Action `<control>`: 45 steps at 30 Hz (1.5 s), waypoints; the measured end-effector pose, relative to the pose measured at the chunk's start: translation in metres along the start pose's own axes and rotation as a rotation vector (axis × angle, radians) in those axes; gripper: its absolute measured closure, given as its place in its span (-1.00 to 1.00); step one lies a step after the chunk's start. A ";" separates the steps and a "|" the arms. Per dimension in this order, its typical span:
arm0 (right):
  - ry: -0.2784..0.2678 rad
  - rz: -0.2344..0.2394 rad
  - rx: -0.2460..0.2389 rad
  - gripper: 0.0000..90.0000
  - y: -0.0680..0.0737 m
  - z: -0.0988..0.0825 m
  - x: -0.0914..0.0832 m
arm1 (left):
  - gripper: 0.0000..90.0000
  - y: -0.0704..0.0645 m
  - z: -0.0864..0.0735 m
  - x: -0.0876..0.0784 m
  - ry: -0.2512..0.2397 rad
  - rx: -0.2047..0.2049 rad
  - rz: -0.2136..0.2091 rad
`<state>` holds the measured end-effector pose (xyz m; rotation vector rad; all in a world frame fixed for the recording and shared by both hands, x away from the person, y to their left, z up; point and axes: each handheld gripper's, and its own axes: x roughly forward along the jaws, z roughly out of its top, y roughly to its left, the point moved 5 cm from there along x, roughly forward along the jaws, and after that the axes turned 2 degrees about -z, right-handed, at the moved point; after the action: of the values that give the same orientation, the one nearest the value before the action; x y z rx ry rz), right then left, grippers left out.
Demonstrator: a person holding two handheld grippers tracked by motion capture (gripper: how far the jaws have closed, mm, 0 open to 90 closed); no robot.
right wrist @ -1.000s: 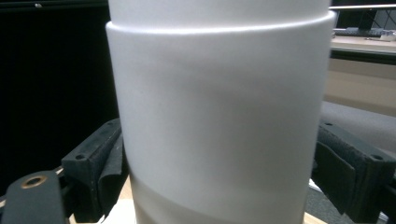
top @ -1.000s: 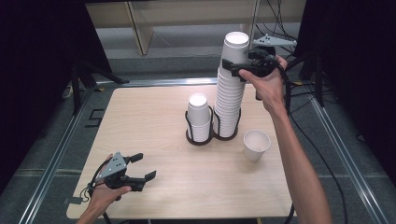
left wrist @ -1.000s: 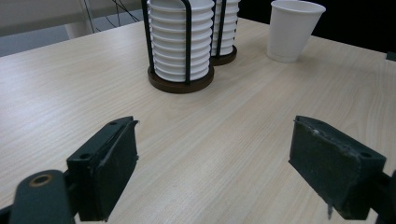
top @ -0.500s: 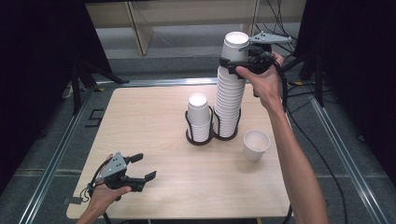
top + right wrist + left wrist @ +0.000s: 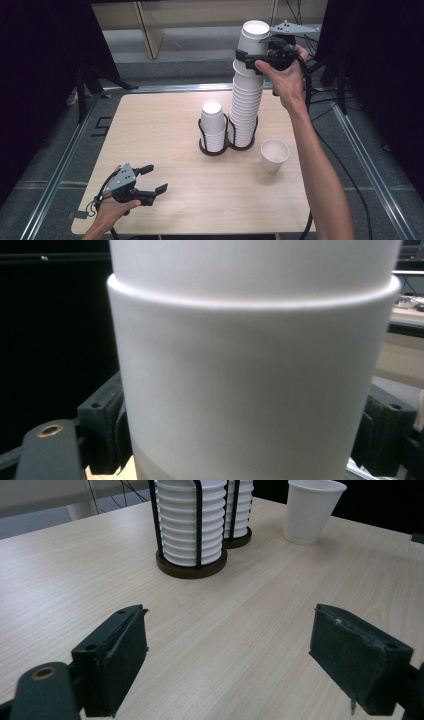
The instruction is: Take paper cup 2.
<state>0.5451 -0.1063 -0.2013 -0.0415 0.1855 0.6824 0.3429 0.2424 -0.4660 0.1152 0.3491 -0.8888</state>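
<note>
— What do we have at the right tongs (image 5: 246, 56)?

— We see them clamped on the top cup (image 5: 252, 37), one jaw on each side of its wall, high above the table (image 5: 150, 125). In the right gripper view that cup's white wall (image 5: 250, 365) stands close before the camera, with a black pad showing at either lower corner.

— Is the cup free of the rest?

— It sits at the head of the tall stack (image 5: 246, 107), tilted a little off the stack's line. We can't tell whether its base is clear of the cup below; the overlap is too tight to read from above.

— And the stack itself?

— It stands in the right ring of a black wire holder (image 5: 220, 142) near the middle of the table. The left ring carries a short stack (image 5: 212, 125). A single cup (image 5: 274, 155) stands upright on the table just to the right of the holder, apart from it.

— The left tongs (image 5: 152, 181)?

— Low at the near left corner of the table, jaws apart with nothing between them. In the left gripper view we look across bare wood toward the short stack (image 5: 187, 525) and the single cup (image 5: 312, 510).
</note>
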 end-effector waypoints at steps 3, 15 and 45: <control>-0.011 -0.004 -0.004 -0.64 0.001 0.006 -0.002 | -0.67 0.000 0.000 0.000 0.004 0.004 0.002; -0.070 0.006 0.011 -0.64 0.003 0.031 -0.013 | -0.67 -0.001 0.000 0.000 0.007 0.000 -0.004; -0.083 -0.005 -0.020 -0.63 -0.010 0.018 -0.095 | -0.67 -0.001 -0.001 0.001 0.016 0.001 -0.001</control>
<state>0.4822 -0.1713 -0.1669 -0.0330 0.0989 0.6797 0.3419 0.2412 -0.4671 0.1233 0.3640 -0.8891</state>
